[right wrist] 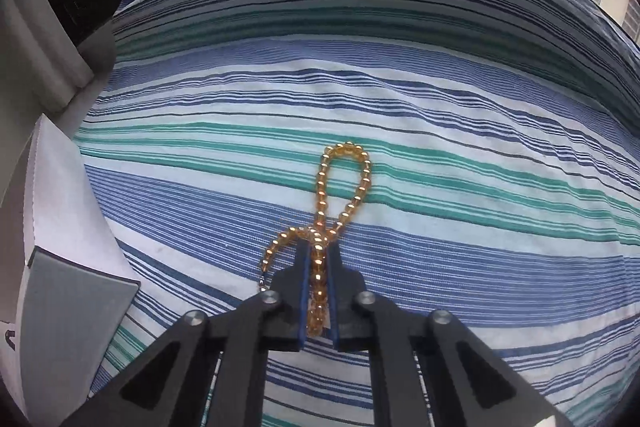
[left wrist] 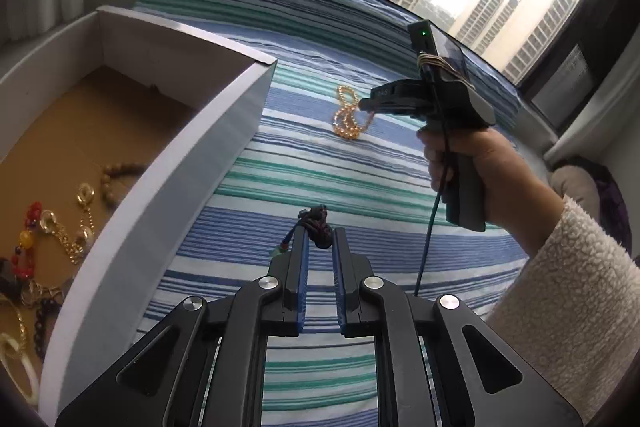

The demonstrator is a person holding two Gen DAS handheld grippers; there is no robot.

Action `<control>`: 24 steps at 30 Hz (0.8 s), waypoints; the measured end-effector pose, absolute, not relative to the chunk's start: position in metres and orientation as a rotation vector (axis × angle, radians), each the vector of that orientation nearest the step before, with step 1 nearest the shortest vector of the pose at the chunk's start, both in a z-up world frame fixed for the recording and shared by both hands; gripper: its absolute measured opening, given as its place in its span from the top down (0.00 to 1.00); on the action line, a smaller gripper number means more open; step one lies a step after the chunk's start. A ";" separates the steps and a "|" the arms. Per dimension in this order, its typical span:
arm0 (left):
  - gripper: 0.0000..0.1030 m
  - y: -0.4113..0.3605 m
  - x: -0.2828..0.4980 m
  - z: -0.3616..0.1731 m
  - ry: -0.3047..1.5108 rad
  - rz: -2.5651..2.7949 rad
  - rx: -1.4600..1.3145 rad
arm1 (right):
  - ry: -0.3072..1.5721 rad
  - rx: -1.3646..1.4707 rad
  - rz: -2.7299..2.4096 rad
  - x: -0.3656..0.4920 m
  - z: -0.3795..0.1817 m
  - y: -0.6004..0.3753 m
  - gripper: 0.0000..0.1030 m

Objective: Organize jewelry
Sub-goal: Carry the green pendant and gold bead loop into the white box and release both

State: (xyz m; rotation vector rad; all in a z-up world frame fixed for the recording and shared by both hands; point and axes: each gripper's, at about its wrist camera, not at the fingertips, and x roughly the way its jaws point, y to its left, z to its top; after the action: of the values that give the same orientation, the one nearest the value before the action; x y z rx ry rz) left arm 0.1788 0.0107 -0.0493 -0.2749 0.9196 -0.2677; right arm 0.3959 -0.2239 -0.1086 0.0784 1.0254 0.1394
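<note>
An amber bead necklace [right wrist: 343,183] lies on the striped cloth; my right gripper [right wrist: 319,247] is shut on its near strands, with a loop stretching ahead. In the left wrist view the same necklace [left wrist: 347,115] lies at the right gripper's tip [left wrist: 366,105]. My left gripper [left wrist: 320,233] is partly closed around a dark braided cord bracelet [left wrist: 318,223] at its fingertips; a green bead hangs beside the left finger. A white box [left wrist: 172,163] with a brown floor stands at left and holds several pieces of jewelry [left wrist: 60,227].
The blue, green and white striped cloth [right wrist: 440,115] covers the surface. The box corner [right wrist: 76,267] shows at left in the right wrist view. A window with tower blocks lies behind. A grey cushion [left wrist: 576,187] sits at right.
</note>
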 end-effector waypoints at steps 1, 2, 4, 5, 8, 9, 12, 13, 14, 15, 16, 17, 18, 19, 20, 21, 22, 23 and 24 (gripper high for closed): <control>0.91 0.014 0.173 -0.043 0.913 -0.270 -0.287 | 1.006 0.085 0.146 0.388 -0.099 -0.228 0.92; 0.91 0.018 0.168 -0.037 0.909 -0.272 -0.300 | 0.992 0.096 0.157 0.380 -0.088 -0.232 0.92; 0.91 0.030 0.161 -0.023 0.895 -0.273 -0.321 | 0.961 0.098 0.186 0.362 -0.064 -0.239 0.92; 0.91 0.034 0.157 -0.016 0.888 -0.273 -0.330 | 0.940 0.090 0.200 0.352 -0.050 -0.239 0.92; 0.91 0.050 0.144 0.012 0.870 -0.275 -0.357 | 0.879 0.065 0.242 0.328 -0.005 -0.232 0.92; 0.91 0.055 0.139 0.023 0.864 -0.275 -0.362 | 0.858 0.055 0.253 0.319 0.009 -0.230 0.92; 0.91 0.076 0.126 0.055 0.843 -0.262 -0.357 | 0.794 0.035 0.299 0.289 0.054 -0.222 0.92; 0.91 0.085 0.121 0.066 0.837 -0.251 -0.352 | 0.775 0.032 0.319 0.281 0.069 -0.217 0.92; 0.91 0.095 0.117 0.076 0.832 -0.236 -0.347 | 0.754 0.028 0.343 0.272 0.084 -0.211 0.92; 0.91 0.106 0.112 0.084 0.827 -0.218 -0.344 | 0.734 0.022 0.367 0.263 0.098 -0.203 0.92; 0.91 0.117 0.107 0.091 0.824 -0.194 -0.340 | 0.721 0.016 0.396 0.255 0.111 -0.196 0.92; 0.91 0.128 0.105 0.096 0.820 -0.164 -0.332 | 0.707 0.013 0.432 0.246 0.123 -0.187 0.92; 0.91 0.140 0.100 0.099 0.814 -0.130 -0.321 | 0.693 0.006 0.471 0.237 0.135 -0.177 0.92; 0.91 0.153 0.096 0.101 0.806 -0.092 -0.312 | 0.680 -0.002 0.507 0.229 0.145 -0.165 0.92; 0.91 0.165 0.092 0.103 0.800 -0.054 -0.307 | 0.668 -0.008 0.541 0.221 0.154 -0.152 0.92; 0.91 0.177 0.087 0.102 0.799 -0.023 -0.311 | 0.658 -0.013 0.579 0.214 0.162 -0.139 0.92; 0.91 0.190 0.086 0.098 0.802 0.004 -0.324 | 0.650 -0.015 0.617 0.207 0.168 -0.126 0.92; 0.91 0.201 0.085 0.093 0.807 0.029 -0.338 | 0.641 -0.017 0.652 0.201 0.173 -0.112 0.92; 0.91 0.212 0.084 0.089 0.812 0.052 -0.347 | 0.635 -0.022 0.685 0.196 0.177 -0.098 0.92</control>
State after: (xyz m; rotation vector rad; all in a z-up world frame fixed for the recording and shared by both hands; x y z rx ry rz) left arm 0.0840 0.2124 0.0886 -0.3470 0.8119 0.0522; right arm 0.1962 -0.0979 0.1768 -0.0219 0.6354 0.6852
